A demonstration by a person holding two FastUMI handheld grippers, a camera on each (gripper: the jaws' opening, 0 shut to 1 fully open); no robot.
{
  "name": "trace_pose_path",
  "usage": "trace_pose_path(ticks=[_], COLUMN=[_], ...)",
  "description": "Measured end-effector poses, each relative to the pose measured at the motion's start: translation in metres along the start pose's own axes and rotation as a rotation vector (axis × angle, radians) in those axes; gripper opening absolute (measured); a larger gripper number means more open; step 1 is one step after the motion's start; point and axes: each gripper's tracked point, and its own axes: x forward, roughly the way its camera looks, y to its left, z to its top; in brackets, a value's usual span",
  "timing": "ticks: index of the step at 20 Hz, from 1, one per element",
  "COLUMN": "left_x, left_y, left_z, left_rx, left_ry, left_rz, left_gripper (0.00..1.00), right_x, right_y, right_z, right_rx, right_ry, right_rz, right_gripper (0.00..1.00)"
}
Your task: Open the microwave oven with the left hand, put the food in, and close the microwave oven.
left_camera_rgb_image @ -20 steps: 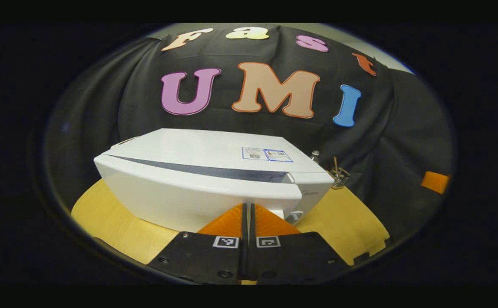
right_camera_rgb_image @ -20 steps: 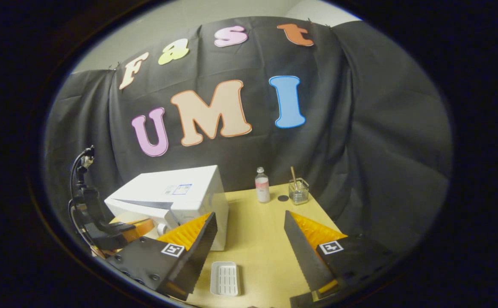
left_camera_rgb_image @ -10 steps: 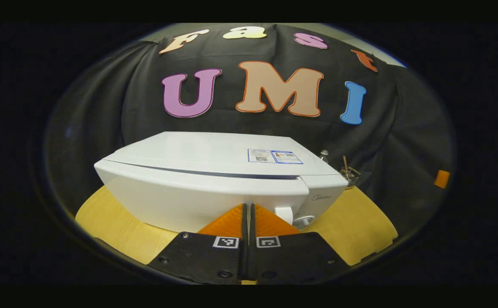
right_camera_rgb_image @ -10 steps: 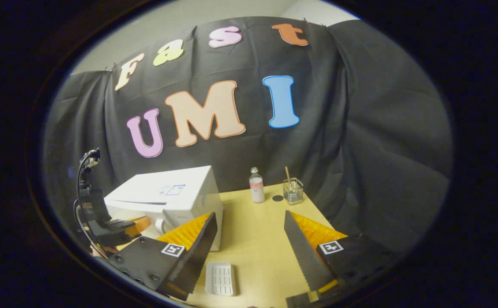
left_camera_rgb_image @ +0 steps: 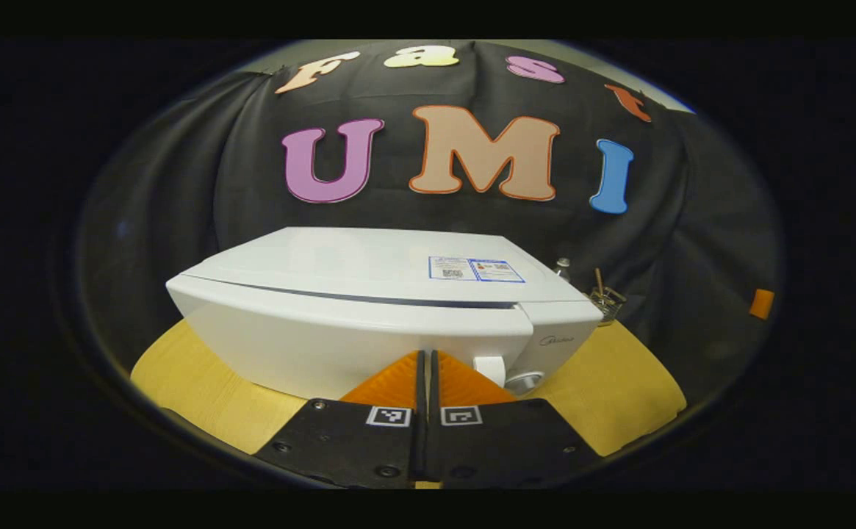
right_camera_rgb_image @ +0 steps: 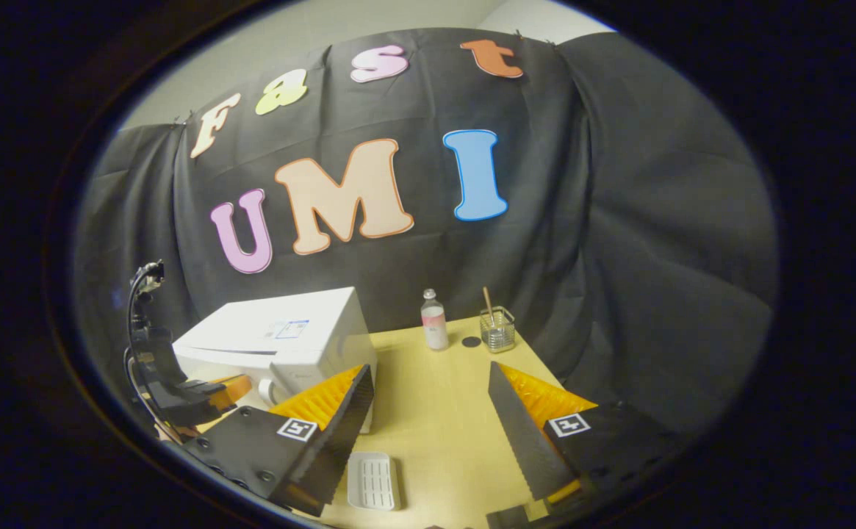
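Both fingers of the left gripper are pressed together against the microwave oven door; the right gripper, spread, hovers beside the microwave.

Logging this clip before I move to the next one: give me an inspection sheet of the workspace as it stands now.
Surface: light wooden table, bare in the middle.
Job's things: white microwave at the table's left, door nearly shut with a thin dark gap along its top; white ridged tray on the near edge, food on it cannot be told.
Clutter: small bottle, glass holding a stick and a dark disc, all at the far edge.
Grippers: left gripper shut, tips at the microwave door; right gripper open, holding nothing, above the table.
Cables: dark cables rising from the left gripper's body.
Surroundings: black cloth wall.
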Motion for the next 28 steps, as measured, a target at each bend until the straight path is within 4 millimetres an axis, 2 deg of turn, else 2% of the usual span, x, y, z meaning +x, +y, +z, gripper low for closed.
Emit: trace_pose_path(ticks=[7,8,9,10,12,22,25,28], left_x=[0.001,0.001,0.002,0.002,0.007,0.008,0.004,-0.008], left_y=[0.000,0.001,0.000,0.000,0.008,0.005,0.006,0.010], left_z=[0.001,0.001,0.002,0.002,0.007,0.007,0.010,0.015], left_rx=[0.004,0.000,0.001,0.002,0.026,0.015,0.020,0.027], left_ry=[-0.012,-0.013,-0.015,-0.017,-0.027,-0.030,-0.033,-0.048], left_rz=[-0.002,-0.003,-0.002,-0.001,0.026,0.006,0.004,0.004], left_gripper=[0.01,0.03,0.01,0.03,0.01,0.00,0.00,0.01], right_x=[0.002,0.002,0.001,0.000,-0.001,-0.007,-0.008,-0.012], right_y=[-0.025,-0.027,-0.029,-0.028,-0.028,-0.018,-0.013,-0.006], right_z=[0.018,0.020,0.020,0.020,0.018,0.018,0.018,0.019], right_rx=[-0.001,-0.005,-0.009,-0.012,-0.015,-0.041,-0.048,-0.043], right_ry=[-0.036,-0.038,-0.039,-0.039,-0.037,-0.031,-0.031,-0.031], right_rz=[-0.059,-0.064,-0.068,-0.068,-0.065,-0.040,-0.029,-0.012], right_gripper=[0.92,0.92,0.92,0.92,0.92,0.92,0.92,0.92])
